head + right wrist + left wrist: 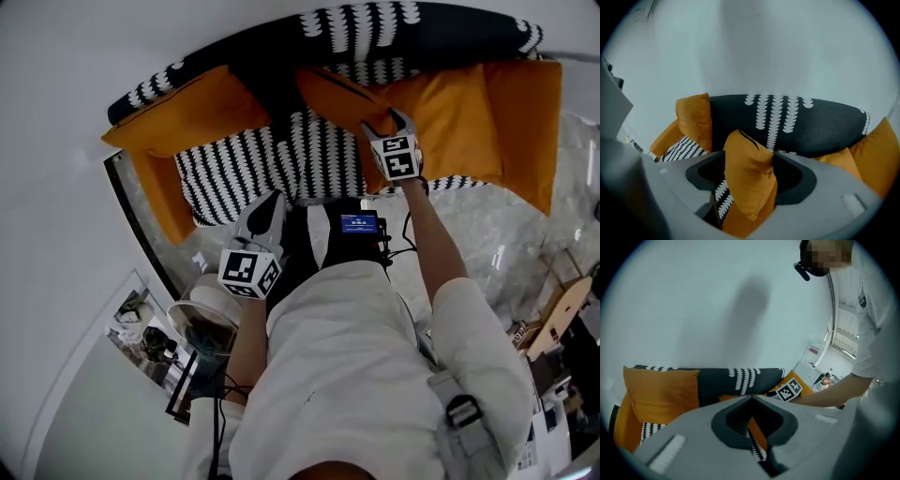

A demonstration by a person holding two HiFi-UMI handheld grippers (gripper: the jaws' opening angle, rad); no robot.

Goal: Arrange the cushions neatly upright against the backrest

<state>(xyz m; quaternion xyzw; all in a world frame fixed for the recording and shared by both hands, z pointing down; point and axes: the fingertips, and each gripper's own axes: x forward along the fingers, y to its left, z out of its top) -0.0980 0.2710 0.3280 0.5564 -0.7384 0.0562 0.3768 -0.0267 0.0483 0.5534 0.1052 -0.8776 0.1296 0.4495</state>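
A sofa with a black backrest (375, 28) and a striped seat (281, 159) carries several orange cushions. One cushion (187, 112) leans at the left end, and two more (450, 112) stand at the right. My right gripper (386, 122) is at the middle cushion (337, 94). In the right gripper view a corner of that cushion (747, 173) bulges between the widely spread jaws, so the right gripper (750, 157) is open. My left gripper (272, 202) hangs over the seat's front edge, shut and empty, its tips (751, 399) meeting.
A white wall rises behind the sofa. Marbled floor (506, 234) lies to the right, with a wooden frame (562, 314) and clutter at the far right. A white round object (202, 309) stands low on the left. A small screen (360, 223) sits on the person's chest.
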